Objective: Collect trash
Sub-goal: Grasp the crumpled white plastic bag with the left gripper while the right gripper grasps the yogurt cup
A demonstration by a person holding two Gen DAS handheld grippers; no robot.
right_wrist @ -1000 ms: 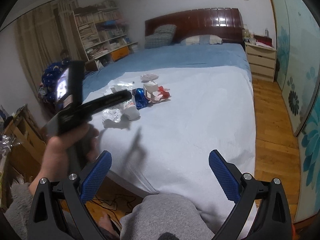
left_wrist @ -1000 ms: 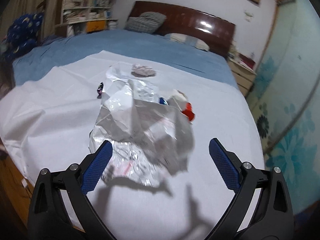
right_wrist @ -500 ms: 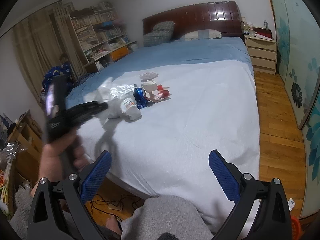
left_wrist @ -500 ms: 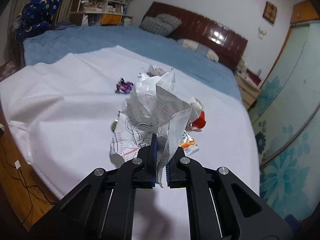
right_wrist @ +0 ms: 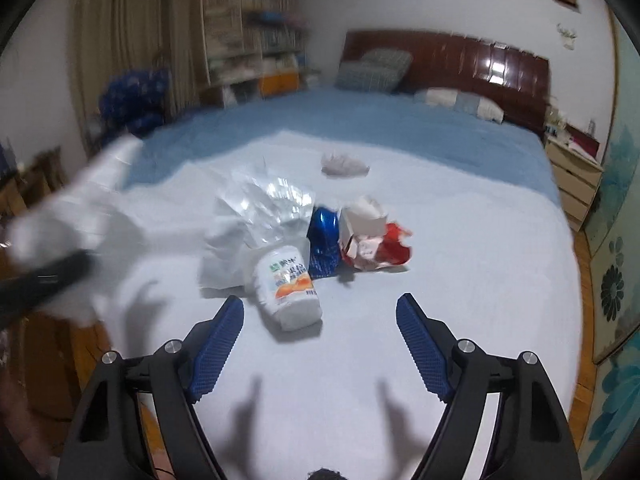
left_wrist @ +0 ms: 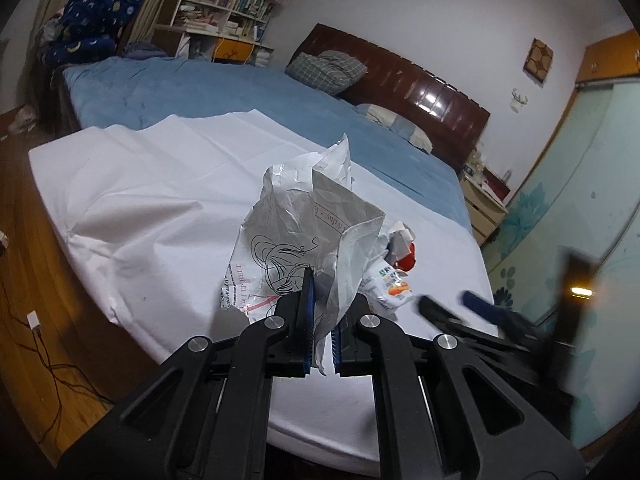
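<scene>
While left gripper point(left_wrist: 320, 320) pinches the printed paper bag point(left_wrist: 304, 232) above the bed point(right_wrist: 460, 280), right gripper point(right_wrist: 320, 340) gapes empty, just short of the yogurt cup point(right_wrist: 288, 284).

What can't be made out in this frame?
- Bag, left view: its contents and mouth face away; right view shows it only as a white motion blur.
- Right gripper, left view: smeared by motion at the right edge.
- Cup label, right view: print too blurred to read.
- Grey wad, right view: too blurred to identify.
</scene>
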